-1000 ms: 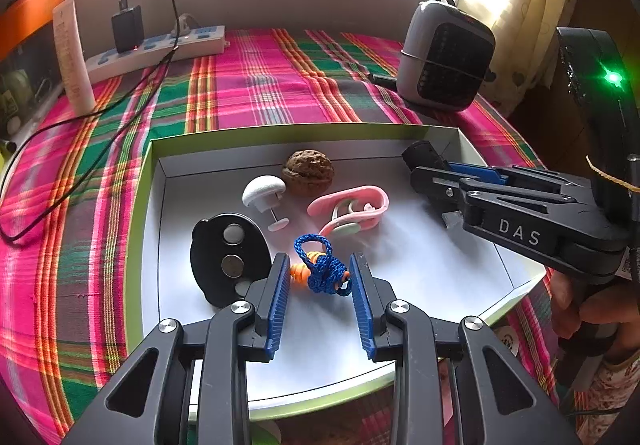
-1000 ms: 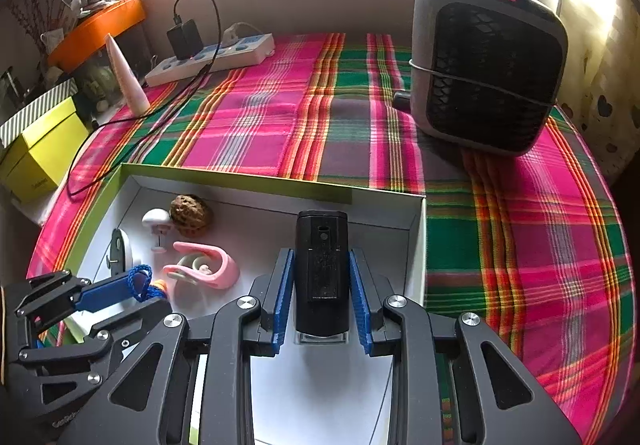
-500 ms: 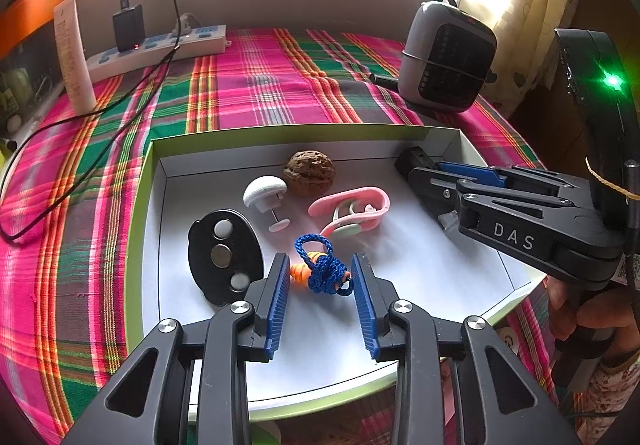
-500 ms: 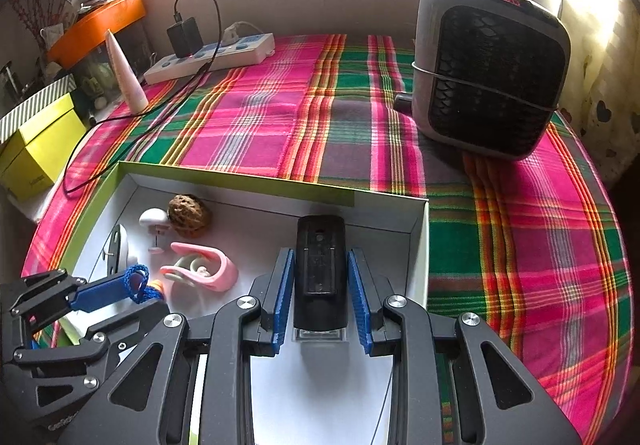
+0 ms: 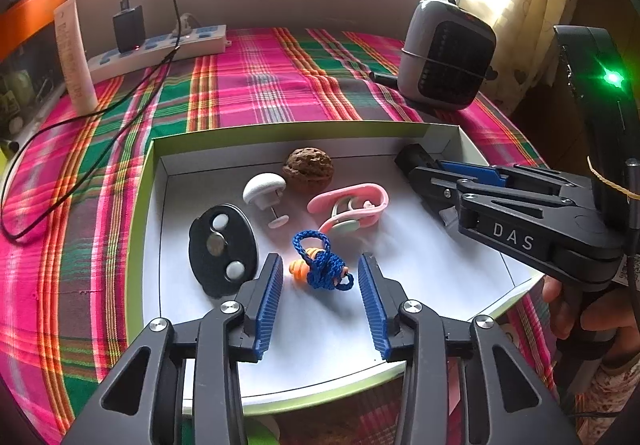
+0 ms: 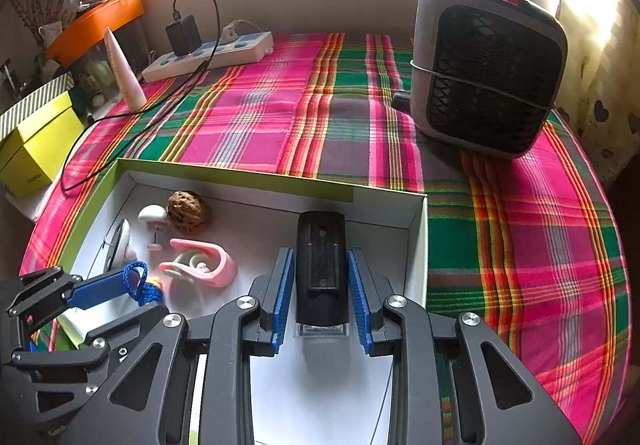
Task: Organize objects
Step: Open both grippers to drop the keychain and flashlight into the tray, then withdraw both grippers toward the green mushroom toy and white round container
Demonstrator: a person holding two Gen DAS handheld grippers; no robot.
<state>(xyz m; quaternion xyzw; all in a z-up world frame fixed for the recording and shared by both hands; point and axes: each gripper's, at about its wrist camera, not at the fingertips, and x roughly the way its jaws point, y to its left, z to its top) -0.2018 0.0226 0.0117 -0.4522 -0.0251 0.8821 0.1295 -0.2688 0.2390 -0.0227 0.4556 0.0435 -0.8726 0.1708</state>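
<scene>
The corded orange earplugs [image 5: 320, 270] lie loose on the white floor of the green-rimmed box [image 5: 147, 181], at six o'clock from the pink clip [image 5: 352, 205]. The left gripper [image 5: 320, 279] has just been opening; its blue pads now stand clear either side of the tangle, touching nothing, so that item looks delivered. At three o'clock, the right gripper [image 6: 321, 287] is clamped on a black block-shaped device [image 6: 321, 261] in the box's far right corner, seemingly next for release. A walnut [image 5: 309, 167] sits at twelve.

Both wrist views look steeply down, close, sharing the white tray [image 5: 160, 205].
</scene>
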